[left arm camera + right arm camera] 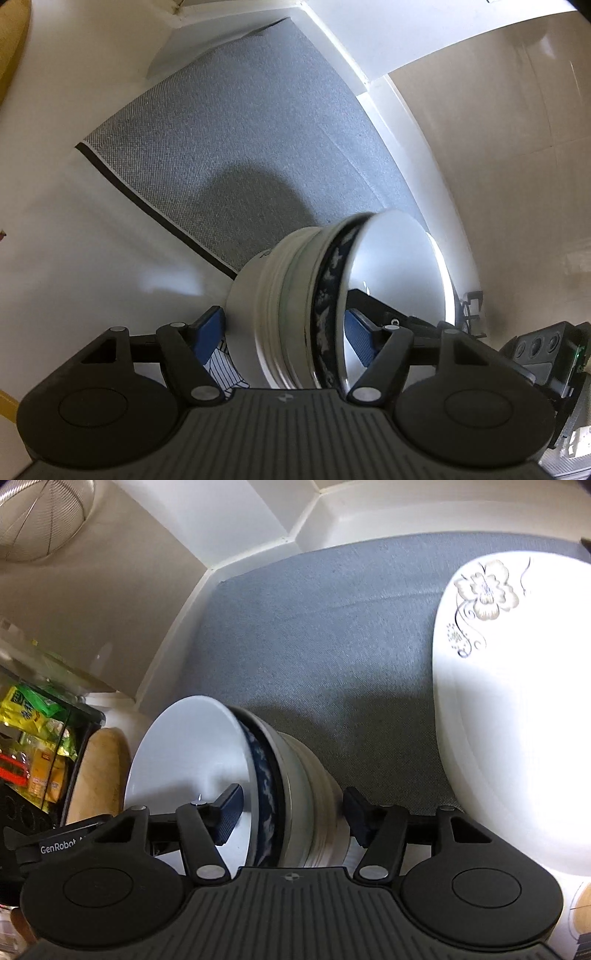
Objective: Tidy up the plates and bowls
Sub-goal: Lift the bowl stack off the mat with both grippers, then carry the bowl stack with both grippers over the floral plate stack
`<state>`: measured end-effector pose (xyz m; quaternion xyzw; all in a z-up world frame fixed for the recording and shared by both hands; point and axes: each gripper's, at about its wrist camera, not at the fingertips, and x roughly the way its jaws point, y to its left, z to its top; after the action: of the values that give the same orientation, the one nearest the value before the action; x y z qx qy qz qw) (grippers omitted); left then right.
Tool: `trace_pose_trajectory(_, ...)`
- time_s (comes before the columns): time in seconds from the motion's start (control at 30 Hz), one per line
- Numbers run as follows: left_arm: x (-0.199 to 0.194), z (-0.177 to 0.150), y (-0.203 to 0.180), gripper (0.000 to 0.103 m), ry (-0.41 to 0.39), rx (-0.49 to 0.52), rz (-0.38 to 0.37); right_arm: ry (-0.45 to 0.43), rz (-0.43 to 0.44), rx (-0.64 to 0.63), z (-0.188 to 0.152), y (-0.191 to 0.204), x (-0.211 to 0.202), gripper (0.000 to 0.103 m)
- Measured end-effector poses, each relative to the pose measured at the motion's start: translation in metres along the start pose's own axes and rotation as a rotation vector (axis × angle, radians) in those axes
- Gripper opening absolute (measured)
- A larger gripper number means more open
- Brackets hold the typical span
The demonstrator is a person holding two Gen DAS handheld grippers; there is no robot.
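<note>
A stack of nested bowls (280,295) sits between the fingers of both grippers, sideways in each picture. A plain white bowl (399,266) is innermost. Around it comes a dark blue patterned bowl (328,295), then pale ribbed ones. My left gripper (286,325) has one blue pad against the stack's base and the other inside the white bowl. In the right wrist view the same stack (310,775) shows. My right gripper (293,805) has one finger inside the white bowl (192,757) and the other on the base. The stack casts a shadow on the grey mat (332,627).
A large white plate with a flower print (517,701) lies on the mat at the right. White ledges (258,535) edge the mat (240,147). A wire strainer (40,517), a wooden board (99,771) and packets (33,746) sit to the left. Striped cloth (221,363) shows under my left finger.
</note>
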<state>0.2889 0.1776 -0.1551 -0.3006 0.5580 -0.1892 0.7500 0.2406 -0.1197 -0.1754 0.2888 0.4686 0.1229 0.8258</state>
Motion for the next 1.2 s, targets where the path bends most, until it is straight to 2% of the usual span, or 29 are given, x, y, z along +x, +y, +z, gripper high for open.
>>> trace_pose_trajectory(0.13,-0.005,0.001,0.004,0.075,0.001,-0.016,-0.024,-0.013,-0.018,-0.022,0.003,0.004,-0.003,0.061)
trace_pose_trajectory(0.57,-0.012,-0.001,-0.004,0.075,-0.025,0.003,-0.024,-0.017,-0.025,-0.022,0.007,0.007,-0.007,0.060)
trace_pose_trajectory(0.9,-0.026,0.001,-0.006,0.075,-0.033,0.033,-0.049,-0.056,-0.030,-0.030,0.010,0.005,-0.024,0.060)
trace_pose_trajectory(1.2,-0.031,0.002,-0.023,0.075,-0.039,0.066,-0.091,-0.112,-0.045,-0.042,0.025,-0.002,-0.047,0.060)
